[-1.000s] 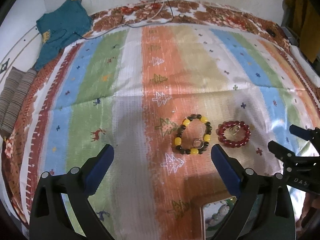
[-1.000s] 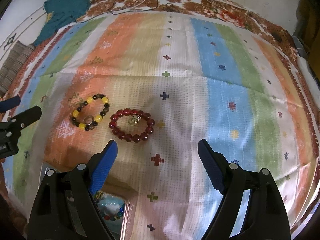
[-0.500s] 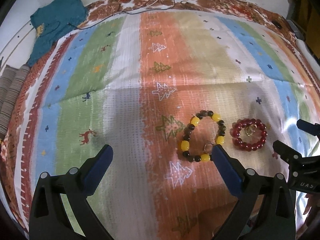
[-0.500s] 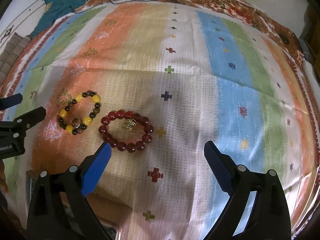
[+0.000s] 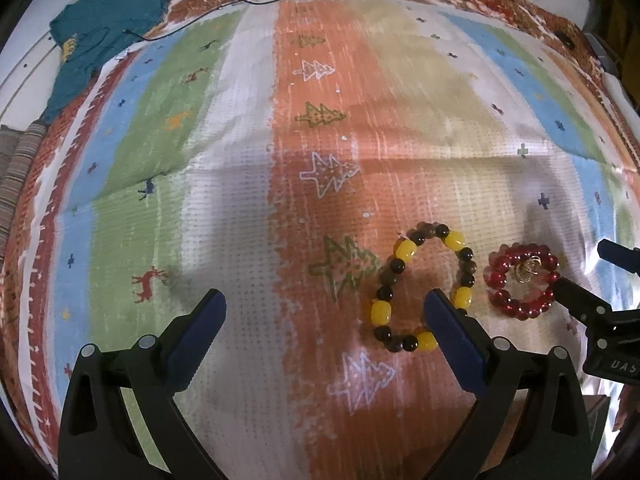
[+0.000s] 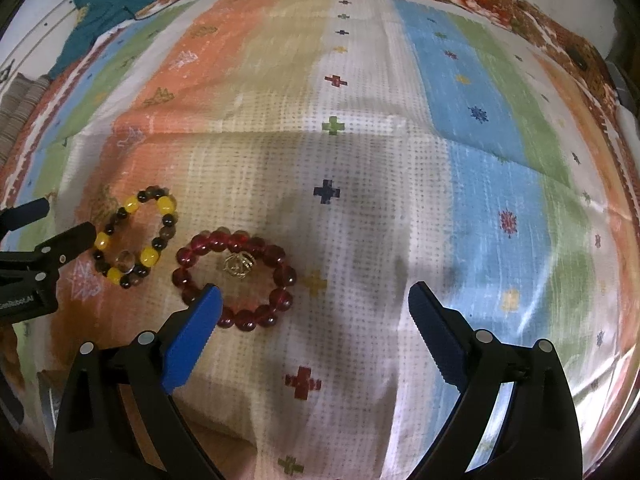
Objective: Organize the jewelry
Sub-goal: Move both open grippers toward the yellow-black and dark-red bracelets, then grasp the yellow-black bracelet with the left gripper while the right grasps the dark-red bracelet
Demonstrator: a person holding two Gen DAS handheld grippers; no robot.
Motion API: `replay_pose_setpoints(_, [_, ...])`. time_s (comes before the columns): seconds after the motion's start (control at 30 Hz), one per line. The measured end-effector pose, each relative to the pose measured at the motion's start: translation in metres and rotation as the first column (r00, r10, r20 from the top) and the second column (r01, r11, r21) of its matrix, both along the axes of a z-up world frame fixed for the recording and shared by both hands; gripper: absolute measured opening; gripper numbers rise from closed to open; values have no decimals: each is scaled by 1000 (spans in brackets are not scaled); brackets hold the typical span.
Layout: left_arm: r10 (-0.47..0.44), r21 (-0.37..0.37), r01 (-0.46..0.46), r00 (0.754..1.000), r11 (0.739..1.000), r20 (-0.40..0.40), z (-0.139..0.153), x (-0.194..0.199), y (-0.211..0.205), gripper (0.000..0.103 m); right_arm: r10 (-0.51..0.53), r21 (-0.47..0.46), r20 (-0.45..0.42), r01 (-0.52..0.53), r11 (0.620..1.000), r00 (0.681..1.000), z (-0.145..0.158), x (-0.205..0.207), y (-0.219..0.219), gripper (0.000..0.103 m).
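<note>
Both grippers' jaws wide, holding nothing; right gripper (image 6: 314,300) should straddle one side of the red bracelet (image 6: 234,280), probably avoiding its charm (image 6: 239,266); left gripper (image 5: 324,308) likewise nears the yellow bracelet (image 5: 424,292)

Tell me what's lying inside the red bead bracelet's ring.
A small gold wire ring lies inside the red bead bracelet, near its far beads. The rest inside is striped cloth. The right tongs cover the bracelet's near-left beads, so that corner is hidden.
</note>
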State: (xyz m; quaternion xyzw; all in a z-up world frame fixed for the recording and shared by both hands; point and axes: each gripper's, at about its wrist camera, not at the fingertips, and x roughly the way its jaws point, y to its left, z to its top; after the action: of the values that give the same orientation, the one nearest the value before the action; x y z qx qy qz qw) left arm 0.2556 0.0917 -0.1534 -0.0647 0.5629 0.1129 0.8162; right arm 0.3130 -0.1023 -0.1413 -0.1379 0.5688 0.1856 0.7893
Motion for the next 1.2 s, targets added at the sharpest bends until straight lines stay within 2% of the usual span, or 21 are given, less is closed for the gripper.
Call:
replay_pose_setpoints(0.37, [-1,48,3,999,999,-42,-21,9,3,97,22,-79,-15,-23,997,1000,-22,10,11,95])
replay_pose_setpoints(0.47, [-15,50,19,998,999,-62,-26,12,3,95,24,-86,-13,-25,996,1000,-25,10,13,95])
replay_pose_setpoints(0.53, [-30,46,32,998,998,-60,-26,13,3,90,27,-84,-19,-29,996,999,-25,10,13,94])
replay_pose_setpoints(0.63, [-41,32,43,998,999,-51,-23,13,1,71,35,-74,-18,-36,997,999,-23,10,12,80])
replay_pose_setpoints(0.7, [-48,27,50,998,998,-50,-22,13,-3,52,32,-72,-11,-33,997,999,-20,10,11,61])
replay_pose_setpoints(0.73, [-55,23,56,997,998,-49,-21,13,-5,47,32,-68,-12,-32,997,999,-19,10,11,57])
replay_pose_setpoints(0.8, [-71,20,73,996,997,-52,-20,12,-9,30,42,-64,-9,-42,997,999,-18,9,13,41])
replay_pose_setpoints(0.83, [-77,20,78,996,997,-53,-20,12,-11,26,51,-65,-6,-52,997,999,-18,8,15,38])
replay_pose_setpoints(0.9, [-75,24,76,996,997,-53,-20,11,-12,13,65,-73,4,-65,995,998,-16,5,17,20])
replay_pose_setpoints(1.1, [-56,-20,55,998,998,-34,-16,10,-2,11,67,-38,4,-67,997,998,-15,6,13,14])
replay_pose_setpoints(1.2, [-56,-19,56,998,998,-25,-12,9,-4,11,55,-6,-7,-55,998,998,-11,4,7,14])
